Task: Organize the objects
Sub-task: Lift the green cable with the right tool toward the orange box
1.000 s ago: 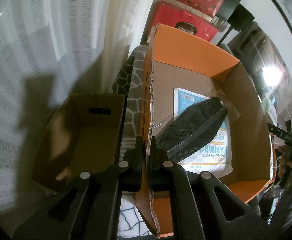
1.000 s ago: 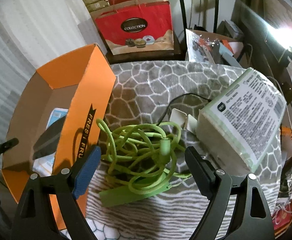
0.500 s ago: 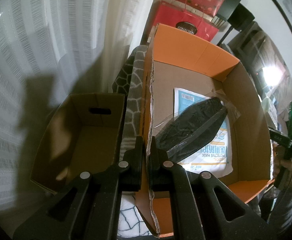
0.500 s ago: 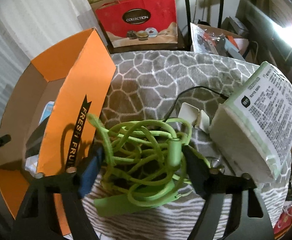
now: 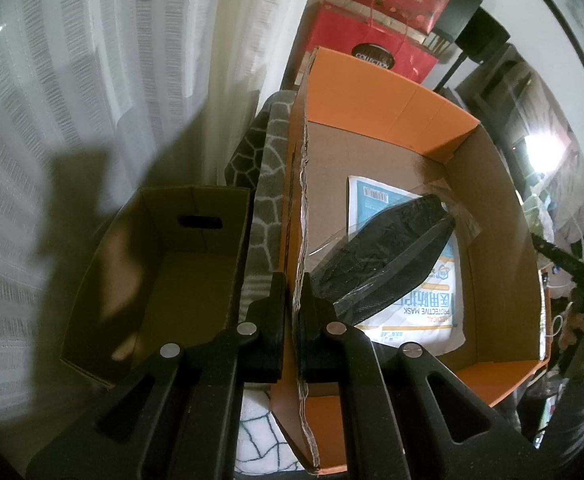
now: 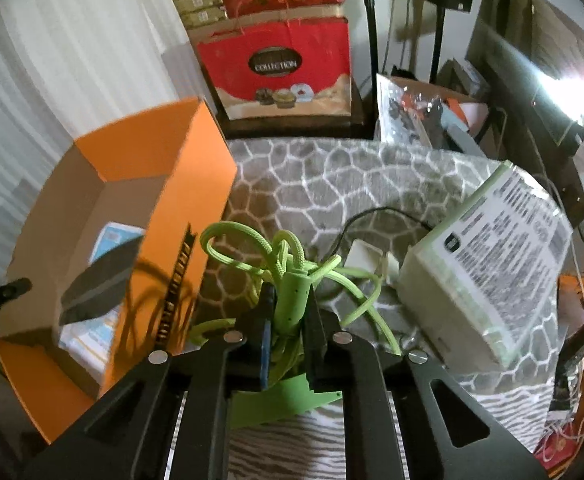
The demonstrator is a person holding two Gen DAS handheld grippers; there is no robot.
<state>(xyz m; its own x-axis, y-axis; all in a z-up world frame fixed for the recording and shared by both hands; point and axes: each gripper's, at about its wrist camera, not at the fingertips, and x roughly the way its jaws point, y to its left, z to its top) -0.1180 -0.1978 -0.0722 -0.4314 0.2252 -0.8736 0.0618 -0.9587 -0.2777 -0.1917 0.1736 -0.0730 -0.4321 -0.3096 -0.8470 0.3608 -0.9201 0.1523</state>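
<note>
My right gripper (image 6: 290, 304) is shut on a tangled green cable (image 6: 292, 268) and holds it above the grey patterned blanket (image 6: 331, 176). My left gripper (image 5: 292, 292) is shut on the left wall of the orange cardboard box (image 5: 391, 88). Inside the box lie a white and blue mask packet (image 5: 423, 308) and a black mask in clear wrap (image 5: 387, 264). The box also shows at the left of the right wrist view (image 6: 132, 168).
A pale wrapped tissue pack (image 6: 487, 268) and a white charger (image 6: 365, 256) with a black wire lie on the blanket at the right. A brown cardboard box (image 5: 160, 272) stands left of the orange box. Red gift bags (image 6: 284, 68) stand behind. Curtains hang at the left.
My right gripper has closed on the green cable and lifted it off the blanket. My left gripper has kept its hold on the box wall.
</note>
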